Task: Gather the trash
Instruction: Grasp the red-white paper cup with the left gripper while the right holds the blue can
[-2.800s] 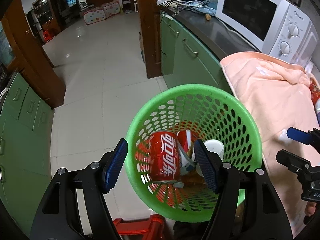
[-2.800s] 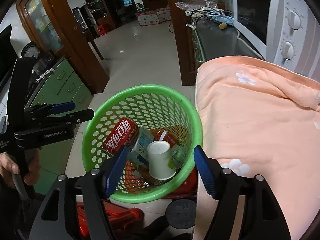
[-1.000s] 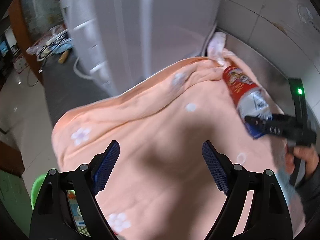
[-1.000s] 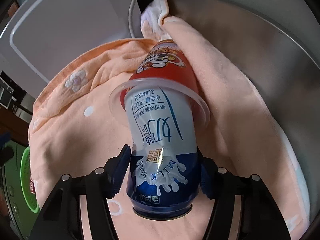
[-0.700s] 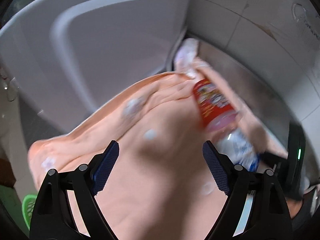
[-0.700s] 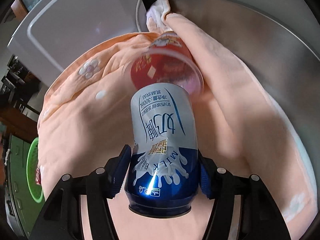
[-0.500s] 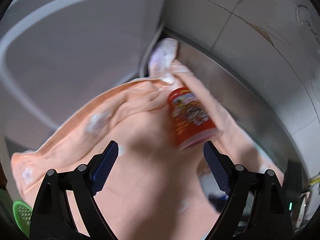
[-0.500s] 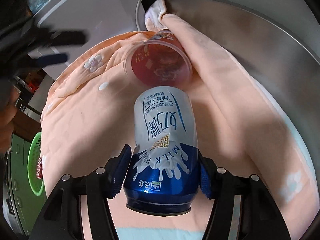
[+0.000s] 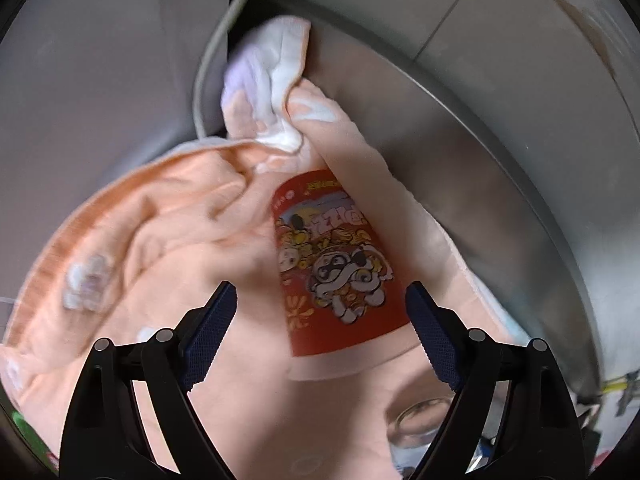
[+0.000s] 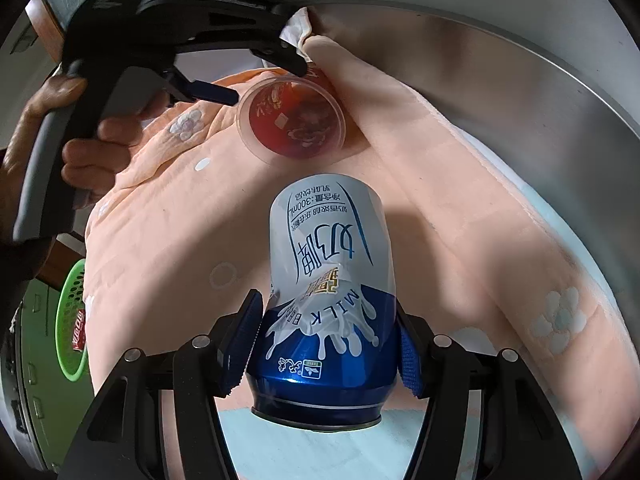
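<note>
Peach towel [image 9: 168, 216] over steel counter [image 9: 500, 168], red snack cup [image 9: 336, 268] on its side nr towel's back corner, L gripper [image 9: 320, 332] jaws wide, cup btwn them, untouched, R gripper [image 10: 326, 356] clamped on blue-white milk can [image 10: 328, 288] above towel, green basket [image 10: 72, 320] past towel's left edge.

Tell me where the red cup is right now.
The red cup lies on its side on the peach towel, between the open left gripper's fingers in the left wrist view; in the right wrist view, its mouth faces the milk can.
</note>
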Tool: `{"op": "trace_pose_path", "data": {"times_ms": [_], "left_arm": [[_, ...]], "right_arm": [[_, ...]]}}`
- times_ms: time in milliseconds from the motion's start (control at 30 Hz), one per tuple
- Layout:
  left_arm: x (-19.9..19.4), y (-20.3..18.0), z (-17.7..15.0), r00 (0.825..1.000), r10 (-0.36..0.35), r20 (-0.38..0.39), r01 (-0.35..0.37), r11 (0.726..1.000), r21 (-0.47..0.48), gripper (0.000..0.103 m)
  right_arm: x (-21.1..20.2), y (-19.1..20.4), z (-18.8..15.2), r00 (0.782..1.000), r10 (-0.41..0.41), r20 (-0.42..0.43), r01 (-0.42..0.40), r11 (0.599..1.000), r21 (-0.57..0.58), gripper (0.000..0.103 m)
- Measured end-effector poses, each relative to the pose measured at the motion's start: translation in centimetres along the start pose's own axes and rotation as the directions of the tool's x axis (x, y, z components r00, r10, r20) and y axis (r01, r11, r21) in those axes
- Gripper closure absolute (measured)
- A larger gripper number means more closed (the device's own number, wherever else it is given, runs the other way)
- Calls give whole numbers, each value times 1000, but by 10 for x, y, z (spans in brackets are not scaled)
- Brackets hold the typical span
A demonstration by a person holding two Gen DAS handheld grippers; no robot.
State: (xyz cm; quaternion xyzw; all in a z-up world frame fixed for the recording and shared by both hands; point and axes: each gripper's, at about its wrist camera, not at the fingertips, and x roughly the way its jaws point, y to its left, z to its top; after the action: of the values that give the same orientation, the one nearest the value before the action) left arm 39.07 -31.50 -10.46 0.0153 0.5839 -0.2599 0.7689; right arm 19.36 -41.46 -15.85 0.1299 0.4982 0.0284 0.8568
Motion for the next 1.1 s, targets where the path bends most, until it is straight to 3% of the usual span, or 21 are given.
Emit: {"op": "trace_pose_path", "data": {"times_ms": [133, 200, 233, 333, 633, 700, 733, 767, 1000, 1033, 1067, 1100], "left_arm": [[9, -8, 3, 1000, -21, -13, 21, 1000, 1, 19], [13, -13, 3, 1000, 4, -9, -4, 1000, 17, 23], [16, -14, 3, 1000, -1, -16, 2, 1000, 18, 32], [18, -12, 3, 1000, -19, -13, 19, 1000, -12, 33], [-23, 17, -25, 996, -77, 55, 78, 997, -15, 44], [-33, 27, -34, 994, -87, 66, 89, 996, -24, 56], [-38, 34, -39, 993, -103, 62, 105, 994, -31, 101], [-39, 41, -43, 992, -120, 38, 121, 991, -52, 103], [-46, 54, -56, 994, -111, 14, 111, 994, -13, 100], [-45, 50, -55, 994, -111, 17, 111, 994, -9, 87], [-45, 47, -53, 994, -107, 18, 107, 994, -7, 52], [-49, 45, -54, 995, -100, 24, 100, 995, -7, 41]], "right_arm": [[1, -2, -4, 1000, 4, -2, -4, 1000, 13, 45], [2, -3, -5, 1000, 5, -5, -5, 1000, 17, 45], [1, -4, -5, 1000, 5, -5, -5, 1000, 17, 45], [0, -3, -6, 1000, 5, -4, -5, 1000, 20, 45], [-5, 8, -10, 1000, 16, -3, -16, 1000, 6, 45], [-7, 16, -13, 1000, 25, -2, -25, 1000, -3, 45], [-8, 19, -14, 1000, 28, -3, -28, 1000, -6, 45], [-8, 21, -15, 1000, 31, -3, -31, 999, -9, 45], [-15, 36, -27, 999, 40, 3, -40, 999, -14, 45], [-17, 36, -29, 999, 40, 3, -40, 999, -11, 45], [-17, 38, -31, 999, 39, 3, -39, 999, -11, 45], [-19, 38, -34, 999, 39, 3, -39, 999, -11, 45]]}}
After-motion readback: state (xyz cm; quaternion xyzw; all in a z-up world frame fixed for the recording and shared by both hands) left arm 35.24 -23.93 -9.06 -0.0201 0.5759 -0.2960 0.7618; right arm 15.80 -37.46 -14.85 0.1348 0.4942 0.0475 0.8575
